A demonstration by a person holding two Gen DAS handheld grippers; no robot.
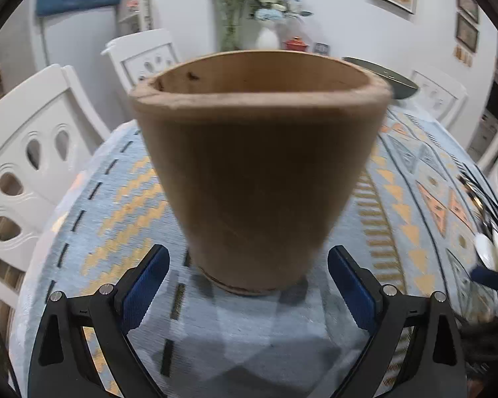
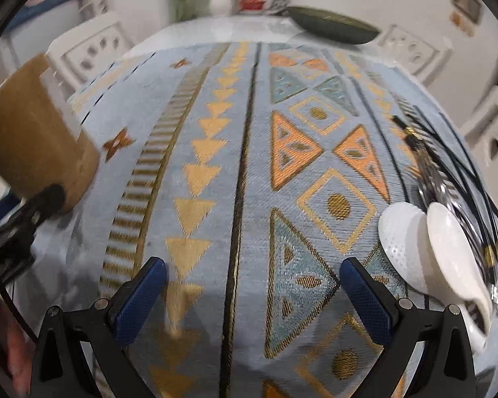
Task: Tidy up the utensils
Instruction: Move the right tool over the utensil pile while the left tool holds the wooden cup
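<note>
left gripper (image 1: 249, 278) sits wide open right in front of the wooden cup (image 1: 259, 165), blue pads either side of the cup's base but clear of it, nothing pinched; judging by that, the cup is parked upright where it's meant to stand and just needs the utensils. cup stands on the patterned tablecloth (image 1: 123, 199), mouth up and looking empty from what shows of the inside, so it's ready to take handles dropped in from above. right gripper (image 2: 252, 293) also wide open, empty, hovering over bare cloth well to the right of the cup, with the utensil pile just to its right. that pile lies flat at the table's right side, far from the cup: two white spoons (image 2: 415, 245), one nested against the other, plus a bundle of thin black chopsticks (image 2: 448, 152) with gold bands and something shiny under them, too blurred to count. counts: one cup, two white spoons, chopsticks several, two grippers. my read: next is the right gripper going for a spoon; overlap may make a clean single pick awkward.
</note>
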